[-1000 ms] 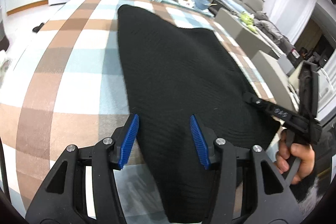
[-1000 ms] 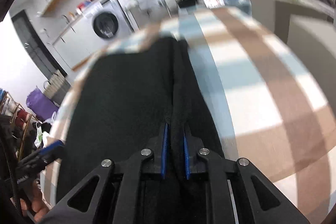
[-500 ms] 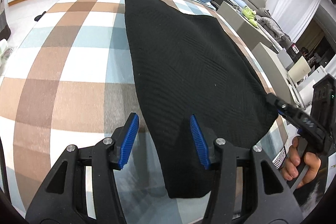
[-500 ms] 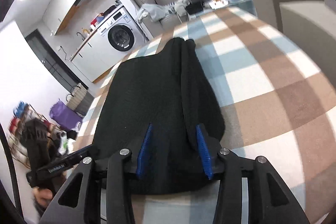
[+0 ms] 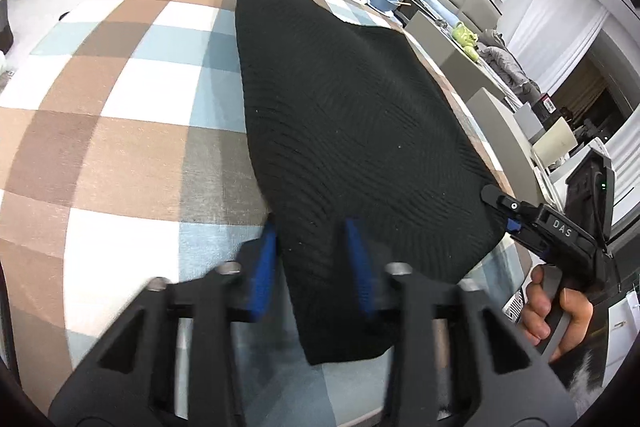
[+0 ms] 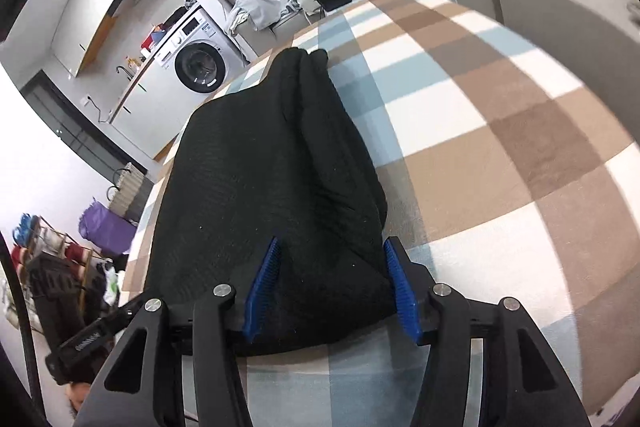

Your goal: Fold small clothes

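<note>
The black knit garment [image 5: 352, 115] is laid lengthwise on the checked cloth [image 5: 120, 115], already narrowed, with a rolled edge along its right side. Both the left gripper [image 5: 310, 259] and the right gripper [image 6: 332, 283] are spread, each straddling a near corner of the garment's near hem, nothing pinched. For a clean fold, both corners would best be pinched together through all layers and kept level.

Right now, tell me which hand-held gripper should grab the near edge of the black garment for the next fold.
Left, probably. The left hand-held gripper is open with its blue pads straddling the near edge of the black garment. The right hand-held gripper is open too, but over a bunched corner.
</note>
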